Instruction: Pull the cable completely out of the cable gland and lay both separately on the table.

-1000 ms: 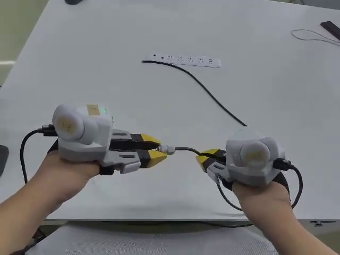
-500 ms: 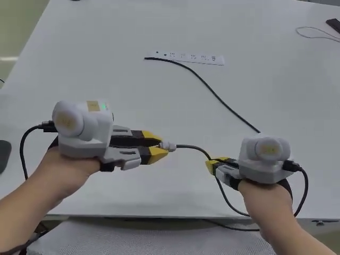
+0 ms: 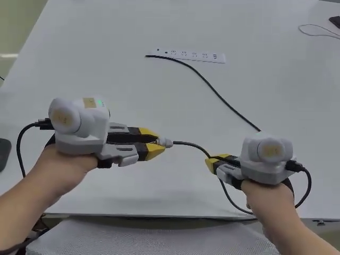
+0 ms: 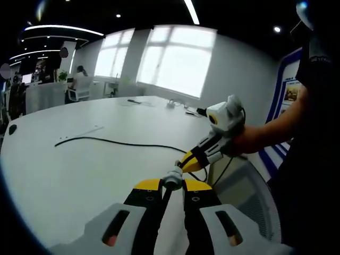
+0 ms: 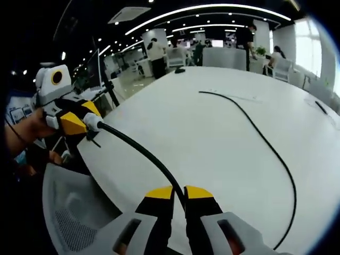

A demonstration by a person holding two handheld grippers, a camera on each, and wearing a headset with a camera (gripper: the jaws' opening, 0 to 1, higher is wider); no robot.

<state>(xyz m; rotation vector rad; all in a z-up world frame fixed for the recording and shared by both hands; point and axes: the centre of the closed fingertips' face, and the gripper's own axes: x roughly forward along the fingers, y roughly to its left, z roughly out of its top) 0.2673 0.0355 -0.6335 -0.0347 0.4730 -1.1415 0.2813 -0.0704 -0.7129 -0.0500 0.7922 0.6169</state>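
A white cable gland [image 3: 163, 142] sits pinched between the yellow tips of my left gripper [image 3: 155, 145], above the table's near edge. A black cable [image 3: 191, 145] runs out of it to the right and into my right gripper [image 3: 211, 163], which is shut on it. In the left gripper view the gland [image 4: 172, 177] shows at the tips of my left gripper [image 4: 171, 185], with the right gripper [image 4: 190, 160] close beyond. The right gripper view has the cable [image 5: 139, 150] running from my right gripper [image 5: 178, 193] up to the gland [image 5: 92, 123] in the left gripper [image 5: 81, 121].
A white power strip [image 3: 186, 55] lies on the far part of the white table [image 3: 106, 69], its black cord [image 3: 223, 103] trailing toward the right gripper. A thin white wire [image 3: 319, 32] lies at the far right. A mesh chair seat [image 3: 133, 236] is below the table edge.
The two grippers have drawn apart: the right one moved right and toward the person, so more black cable shows between it and the gland. The left gripper barely shifted.
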